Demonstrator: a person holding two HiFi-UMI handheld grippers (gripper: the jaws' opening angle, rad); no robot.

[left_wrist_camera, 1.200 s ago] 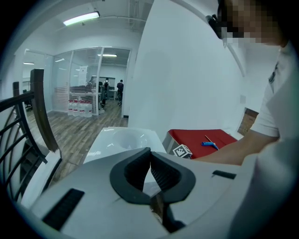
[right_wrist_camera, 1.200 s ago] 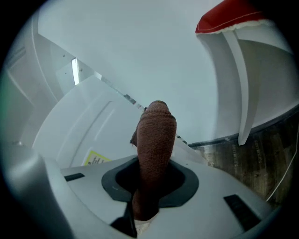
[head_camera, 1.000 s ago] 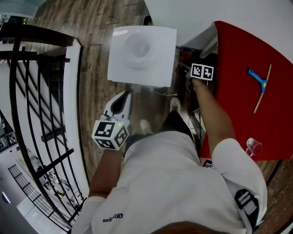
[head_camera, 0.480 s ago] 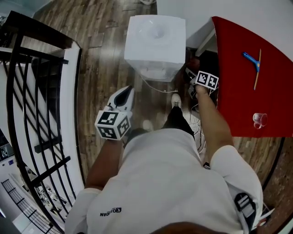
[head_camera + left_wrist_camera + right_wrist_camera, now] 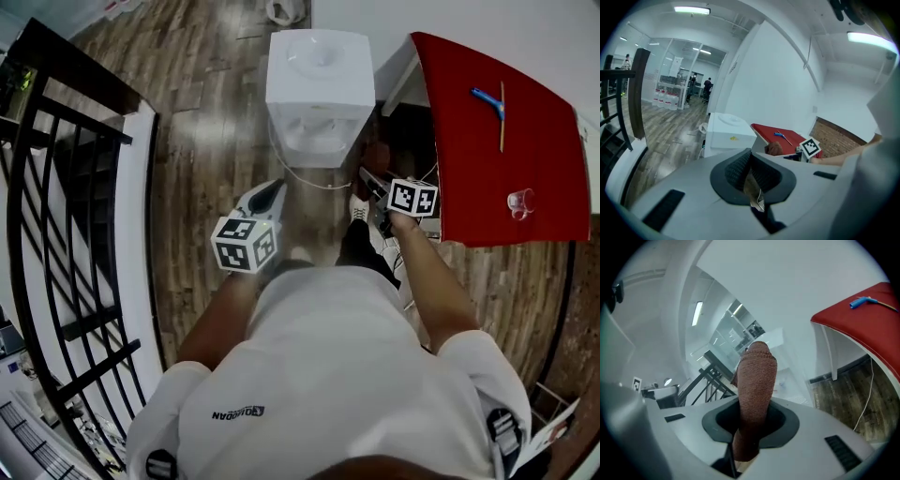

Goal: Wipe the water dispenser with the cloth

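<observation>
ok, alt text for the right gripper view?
The right gripper has its jaws shut on a rust-brown cloth that stands up between them. At right, a red table carries a blue-handled tool, with wood floor beneath it.

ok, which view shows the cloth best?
Right gripper view: the brown cloth fills mid-frame, weave clear, clamped in the right gripper. Left gripper view shows it only small and distant. In the head view I can't make it out.

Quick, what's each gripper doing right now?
Left gripper: shut on a small brownish scrap, identity unclear.
Right gripper: shut on the brown cloth.
</observation>
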